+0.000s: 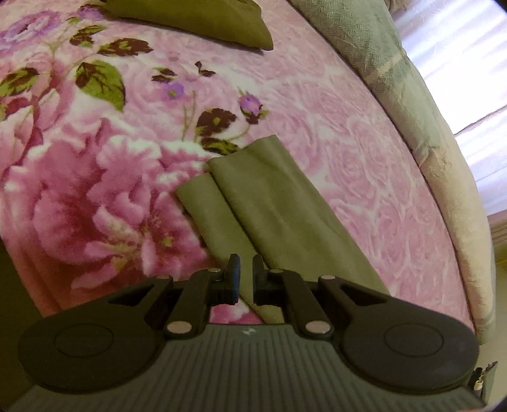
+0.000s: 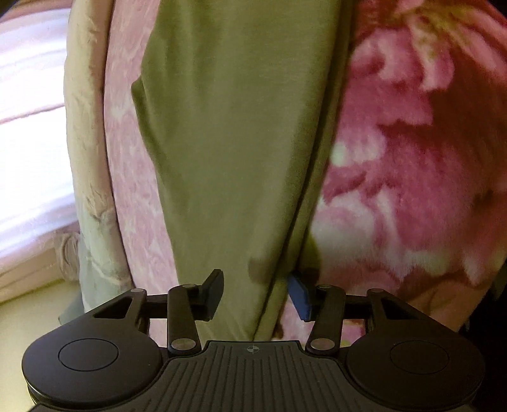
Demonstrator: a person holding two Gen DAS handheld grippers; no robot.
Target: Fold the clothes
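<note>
An olive green garment (image 1: 269,202) lies folded into a long strip on the pink floral blanket (image 1: 95,190), with one layer offset over the other. My left gripper (image 1: 246,279) hovers over the strip's near end, its jaws drawn almost together with only a narrow slit between them; I see no cloth pinched. In the right wrist view the same garment (image 2: 234,142) runs away from me as a long band. My right gripper (image 2: 256,296) is open, its black finger and blue-padded finger straddling the band's near end.
A second folded olive piece (image 1: 202,22) rests at the far side of the blanket. A grey-green and cream bedspread (image 1: 412,104) hangs over the bed edge, with bright curtains (image 1: 469,63) beyond it.
</note>
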